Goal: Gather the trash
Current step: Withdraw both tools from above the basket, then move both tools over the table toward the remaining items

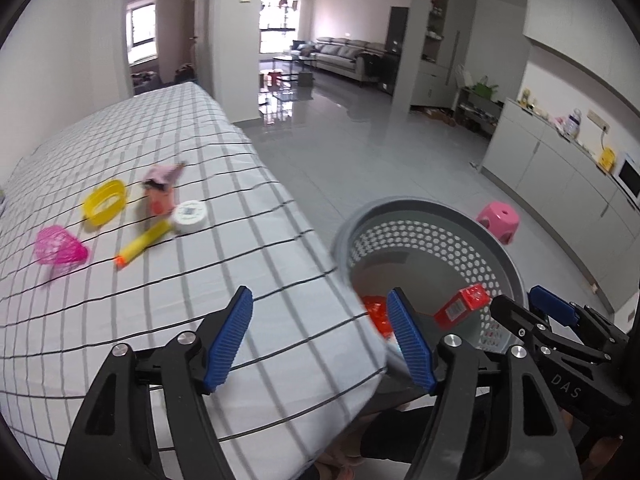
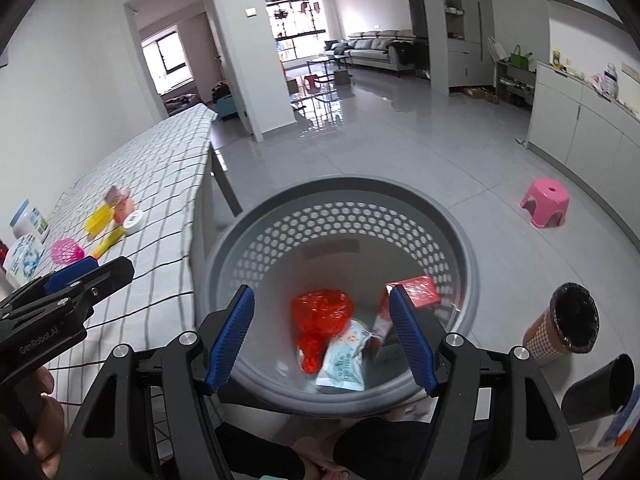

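Note:
My left gripper (image 1: 320, 294) is open and empty above the near edge of the table with the checked cloth (image 1: 224, 264). On the cloth further back lie a yellow ring (image 1: 105, 201), a pink packet (image 1: 160, 192), a white round lid (image 1: 189, 216), a yellow foam dart (image 1: 141, 243) and a pink mesh piece (image 1: 60, 246). My right gripper (image 2: 321, 292) hangs open, holding nothing, over the grey perforated basket (image 2: 340, 192) beside the table. In the basket lie a red crumpled wrapper (image 2: 322, 312), a light blue packet (image 2: 344, 356) and a red box (image 2: 420, 290).
A pink stool (image 2: 545, 202) stands on the grey tiled floor to the right. A brown checked cup with a black liner (image 2: 560, 330) and a black cylinder (image 2: 600, 388) sit near the basket's right side. White containers (image 2: 26, 236) stand at the table's left. Cabinets line the right wall.

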`<control>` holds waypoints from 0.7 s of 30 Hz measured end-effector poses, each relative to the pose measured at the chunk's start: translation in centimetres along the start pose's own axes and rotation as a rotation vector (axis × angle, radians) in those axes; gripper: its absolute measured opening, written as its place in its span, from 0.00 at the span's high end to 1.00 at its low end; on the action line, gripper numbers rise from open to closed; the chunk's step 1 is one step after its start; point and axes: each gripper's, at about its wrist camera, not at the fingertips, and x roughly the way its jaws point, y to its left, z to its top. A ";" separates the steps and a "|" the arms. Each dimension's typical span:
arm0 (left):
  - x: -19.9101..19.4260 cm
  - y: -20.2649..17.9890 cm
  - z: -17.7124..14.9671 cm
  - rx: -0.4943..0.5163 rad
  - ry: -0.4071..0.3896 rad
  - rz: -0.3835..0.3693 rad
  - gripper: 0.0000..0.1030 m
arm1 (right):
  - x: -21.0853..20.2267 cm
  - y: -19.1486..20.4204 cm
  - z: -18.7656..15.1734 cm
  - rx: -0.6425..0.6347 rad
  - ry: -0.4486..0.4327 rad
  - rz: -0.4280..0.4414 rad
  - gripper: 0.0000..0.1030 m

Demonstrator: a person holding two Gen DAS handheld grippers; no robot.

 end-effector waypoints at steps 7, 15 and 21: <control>-2.1 3.9 -0.5 -0.066 -0.036 0.080 0.28 | 0.1 3.2 0.1 -0.055 -0.006 0.054 0.35; -4.0 9.0 -1.5 -0.151 -0.055 0.189 0.27 | 0.8 7.2 0.5 -0.128 -0.011 0.118 0.34; -5.7 12.2 -2.1 -0.203 -0.075 0.258 0.27 | 1.6 10.4 1.3 -0.176 -0.014 0.172 0.34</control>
